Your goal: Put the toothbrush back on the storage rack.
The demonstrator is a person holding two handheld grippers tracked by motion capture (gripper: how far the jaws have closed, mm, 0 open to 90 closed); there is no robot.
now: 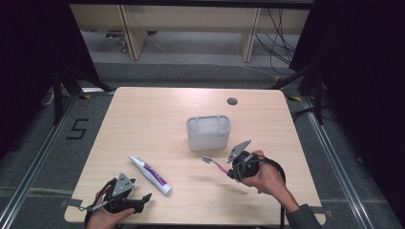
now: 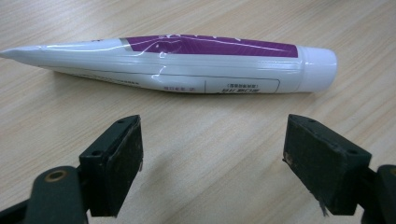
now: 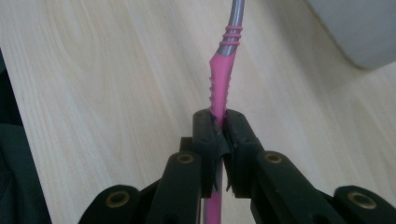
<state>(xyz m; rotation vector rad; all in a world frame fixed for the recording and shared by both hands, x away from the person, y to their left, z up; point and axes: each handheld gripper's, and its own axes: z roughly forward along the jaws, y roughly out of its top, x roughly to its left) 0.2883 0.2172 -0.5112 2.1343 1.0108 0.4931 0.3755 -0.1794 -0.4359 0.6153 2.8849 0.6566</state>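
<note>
Holding the pink toothbrush (image 3: 219, 79) by its handle, your right gripper (image 3: 220, 122) has its two black pads pressed tight on the ribbed rubbery grip. The shaft runs straight out from between the fingertips, turning from pink to grey past three thin pink rings. In the high view the one toothbrush (image 1: 215, 163) sticks out of your right gripper (image 1: 232, 170) toward the upper left, its long axis slanted, with the dark bristle head at the far end, lifted off the table.

Your left gripper (image 2: 212, 149) stands wide open, its two flat, matte black pads well apart with nothing between them. Just beyond the fingertips lies one toothpaste tube (image 2: 177, 63), smooth and glossy, white with a purple band. It lies crosswise to the fingers: the round white cap is beyond one pad and the flat crimped tail tapers to a point past the other. In the high view the toothpaste tube (image 1: 150, 174) lies slanted just beside your left gripper (image 1: 143, 199), cap nearest it.

Farther out, beyond the brush head, stands one pale grey plastic holder (image 1: 208, 132), a rounded box with an open top. All of it sits on the light wood-grain table (image 1: 157, 119).
</note>
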